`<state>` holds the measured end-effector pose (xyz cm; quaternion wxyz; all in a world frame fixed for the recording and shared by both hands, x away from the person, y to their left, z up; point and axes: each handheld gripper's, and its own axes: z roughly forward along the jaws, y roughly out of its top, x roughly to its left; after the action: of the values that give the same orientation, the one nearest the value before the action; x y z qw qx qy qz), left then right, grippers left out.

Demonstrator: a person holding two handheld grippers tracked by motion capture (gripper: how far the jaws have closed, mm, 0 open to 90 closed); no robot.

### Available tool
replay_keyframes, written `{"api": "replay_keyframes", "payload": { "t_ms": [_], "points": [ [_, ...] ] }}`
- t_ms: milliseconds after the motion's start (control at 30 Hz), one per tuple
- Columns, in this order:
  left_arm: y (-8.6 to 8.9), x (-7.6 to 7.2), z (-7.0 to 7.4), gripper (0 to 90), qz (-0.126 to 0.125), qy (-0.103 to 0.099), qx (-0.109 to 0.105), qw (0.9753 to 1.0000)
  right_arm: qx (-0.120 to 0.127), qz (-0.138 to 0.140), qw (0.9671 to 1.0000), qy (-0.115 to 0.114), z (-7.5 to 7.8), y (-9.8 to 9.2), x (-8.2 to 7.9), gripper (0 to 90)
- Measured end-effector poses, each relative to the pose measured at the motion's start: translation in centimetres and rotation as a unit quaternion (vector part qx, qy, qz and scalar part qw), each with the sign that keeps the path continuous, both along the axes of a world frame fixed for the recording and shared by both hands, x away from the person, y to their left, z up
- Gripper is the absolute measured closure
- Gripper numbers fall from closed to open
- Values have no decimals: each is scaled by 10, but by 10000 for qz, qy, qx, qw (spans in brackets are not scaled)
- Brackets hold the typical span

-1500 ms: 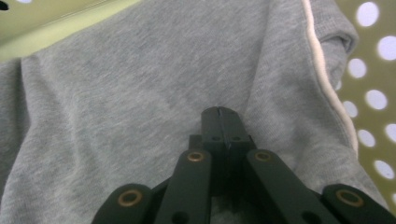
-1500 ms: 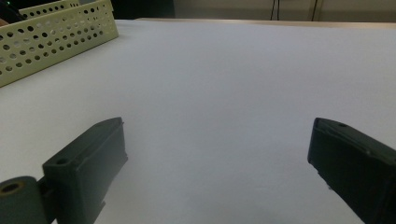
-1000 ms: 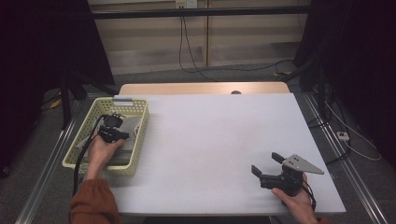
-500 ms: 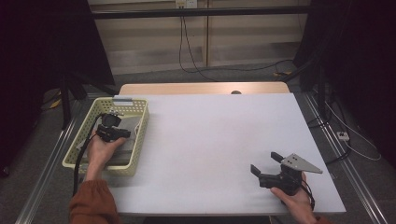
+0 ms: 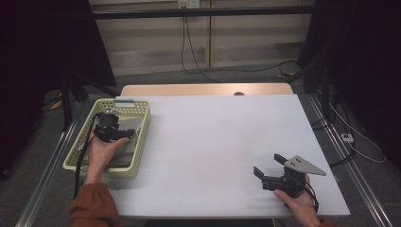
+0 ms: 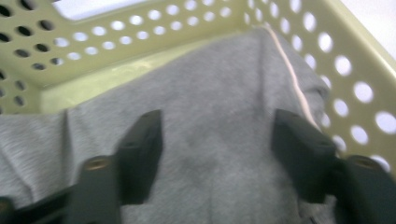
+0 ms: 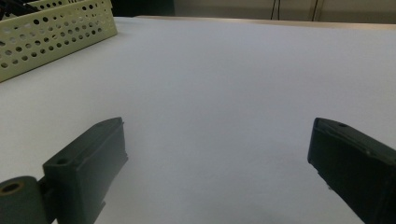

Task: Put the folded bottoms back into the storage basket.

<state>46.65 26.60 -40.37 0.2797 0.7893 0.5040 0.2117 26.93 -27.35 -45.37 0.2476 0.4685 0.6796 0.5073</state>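
No readable text anywhere: no label, brand, number or sign on the perforated basket (image 5: 141, 137), on the grey cloth (image 6: 210, 140) inside it, or on the white table (image 5: 213, 142). Small pale plate on the basket's far rim, possibly a tag, too small and blurred to read from the high view.

The left gripper (image 6: 217, 140) hangs with its jaws spread wide over a grey cloth (image 6: 210, 107) lying in the pale green perforated basket (image 6: 355, 60). The cloth's seamed fold runs near the basket's right wall.
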Motion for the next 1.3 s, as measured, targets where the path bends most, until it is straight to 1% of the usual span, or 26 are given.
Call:
{"api": "replay_keyframes", "payload": {
  "t_ms": [33,67,100,133,233,300,333,400,433,500,600,633,667,733,767,800,833,867,900,1000,1067,1100,1133,1167,1233,1300],
  "points": [
    [1,0,1,265,39,-13,35,10000,16,-8,10000,-4,0,0,0,38],
    [2,0,1,227,115,-25,12,9999,31,-18,10000,-16,0,0,0,38],
    [3,1,2,185,124,10,0,9999,28,-19,10000,-20,0,0,0,38],
    [5,1,2,153,166,-6,-82,9998,25,-20,10000,-19,0,0,0,38],
    [9,1,6,112,206,-16,-342,9992,15,-25,10000,-25,1,0,0,38],
    [10,0,8,76,199,-112,-398,9989,18,-34,10000,-19,1,0,-1,38],
    [11,-1,9,64,151,-149,-383,9990,-1,-29,10000,-23,1,0,-1,38],
    [13,-4,13,60,125,-264,-441,9986,17,-47,10000,-28,1,0,-1,38],
    [14,-5,14,59,57,-345,-461,9983,25,-53,10000,-19,1,-1,-1,38],
    [16,-9,17,53,-92,-491,-610,9969,19,-60,10000,-26,1,-1,-1,38],
    [15,-12,21,51,-281,-549,-625,9961,31,-68,10000,-27,1,-1,0,38],
    [15,-12,21,53,-287,-571,-586,9962,27,-62,10000,-25,1,-1,0,38],
    [15,-13,22,59,-257,-593,-567,9963,12,-59,10000,-33,1,-1,0,38],
    [15,-15,24,54,-104,-705,-423,9966,16,-65,10000,-33,1,-1,-1,38],
    [16,-17,26,55,-94,-729,-411,9965,19,-69,10000,-32,1,-1,-1,38],
    [17,-18,27,56,-20,-822,-473,9955,17,-71,10000,-29,1,-1,-1,38],
    [18,-19,28,56,-13,-896,-472,9949,15,-72,10000,-29,1,-2,-1,37],
    [19,-21,30,56,-36,-914,-461,9947,33,-76,10000,-25,1,-1,0,37],
    [21,-21,30,56,-35,-903,-519,9946,35,-77,10000,-14,1,-1,0,38],
    [27,-22,32,63,-57,-948,-817,9921,34,-81,10000,-7,1,-1,0,37],
    [27,-24,34,59,-104,-1083,-785,9910,32,-84,10000,-10,1,-1,0,37],
    [27,-25,35,53,-116,-1172,-764,9901,45,-85,10000,-10,1,-1,0,37],
    [28,-26,36,51,-140,-1246,-851,9884,55,-81,10000,-13,1,-2,0,37],
    [29,-28,38,51,-156,-1270,-1068,9860,54,-88,9999,-18,1,-2,1,37],
    [30,-30,42,47,-264,-1333,-1172,9838,52,-87,9999,-11,1,-1,1,37],
    [30,-32,44,45,-321,-1375,-1125,9836,51,-92,9999,-9,1,-1,1,37]
  ]
}}
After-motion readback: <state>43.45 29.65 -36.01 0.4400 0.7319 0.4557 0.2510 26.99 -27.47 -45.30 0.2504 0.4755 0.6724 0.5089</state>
